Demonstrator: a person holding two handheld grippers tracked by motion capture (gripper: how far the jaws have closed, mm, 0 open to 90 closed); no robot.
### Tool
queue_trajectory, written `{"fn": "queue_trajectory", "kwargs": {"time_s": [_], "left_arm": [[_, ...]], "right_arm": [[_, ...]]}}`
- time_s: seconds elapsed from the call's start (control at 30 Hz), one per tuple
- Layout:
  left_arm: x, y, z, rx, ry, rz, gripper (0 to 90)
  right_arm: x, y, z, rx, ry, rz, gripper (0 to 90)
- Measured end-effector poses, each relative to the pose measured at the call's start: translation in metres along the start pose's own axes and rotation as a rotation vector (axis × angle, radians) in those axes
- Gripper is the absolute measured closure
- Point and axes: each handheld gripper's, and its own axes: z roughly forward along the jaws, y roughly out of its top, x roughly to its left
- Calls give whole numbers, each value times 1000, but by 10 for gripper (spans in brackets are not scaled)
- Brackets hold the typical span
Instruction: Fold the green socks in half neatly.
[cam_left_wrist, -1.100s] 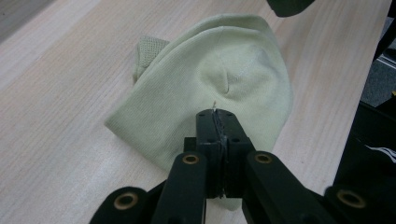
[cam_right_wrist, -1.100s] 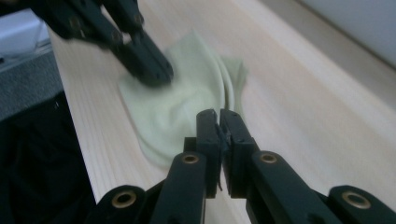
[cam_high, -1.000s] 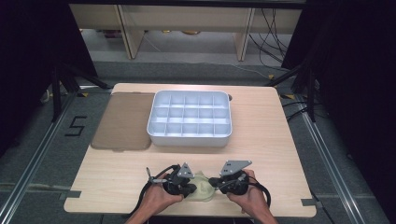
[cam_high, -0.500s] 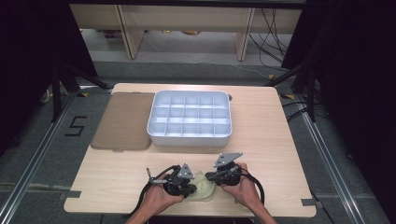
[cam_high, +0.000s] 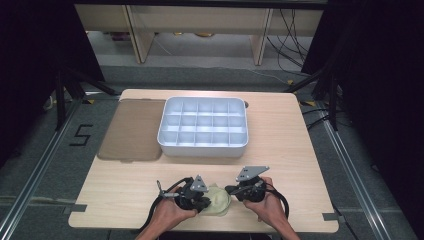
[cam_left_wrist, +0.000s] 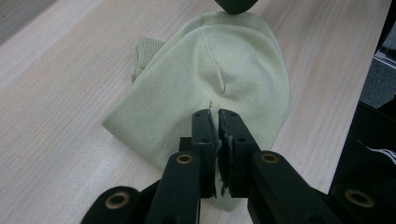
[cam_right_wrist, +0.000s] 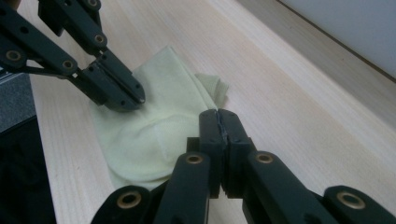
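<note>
From the high view, a pale green folded cloth lies near the near edge of the wooden table, between the two hands. The left gripper sits at the cloth's left side and the right gripper just beside its right side. Farther off, a white compartment tray stands at the table's middle, with a brown lid lying flat to its left, touching it.

In the left gripper view, the jaws stand almost together, with only a thin slit between them, having just been opening slightly. They lie over the near part of the cloth; whether any fabric is pinched between them I cannot tell. The tip of the other gripper touches the cloth's far end.

In the right gripper view, the right gripper has its jaws closed flat against each other with nothing between them, poised at the cloth's right edge. The left gripper rests its tip on the cloth's far left part.
</note>
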Motion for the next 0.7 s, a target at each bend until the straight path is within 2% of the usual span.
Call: {"fn": "queue_trajectory", "kwargs": {"time_s": [0.07, 0.23, 0.27, 0.3, 0.33, 0.37, 0.4, 0.47, 0.5, 0.57, 0.7], "left_arm": [[1, 0, -1, -3, 2, 14, 837], [2, 0, 0, -3, 2, 16, 841], [1, 0, 0, -5, 4, 0, 842], [3, 1, -1, -9, 5, 17, 842], [3, 1, -2, -6, 7, 10, 841], [4, 1, -3, -17, 11, 19, 839], [5, 2, -4, -23, 17, 7, 836], [8, 3, -6, -28, 21, 8, 837], [11, 4, -6, -61, 34, -35, 837], [22, 5, -6, -76, 50, -74, 845], [30, 2, -1, -53, 67, -76, 854]], "right_arm": [[0, -1, -2, -4, 3, 7, 892], [4, 0, -4, -20, 21, 2, 891], [7, 0, 0, -4, 32, -3, 891], [8, 1, 2, 7, 35, -4, 891], [9, 1, 5, 11, 37, -19, 891], [9, 1, 7, 24, 38, -16, 891], [9, 1, 8, 30, 31, -19, 891], [10, 0, 9, 36, 41, -15, 891], [10, -1, 10, 41, 41, -20, 891], [10, -2, 13, 51, 36, -13, 891], [8, -2, 13, 47, 48, -29, 891]]}}
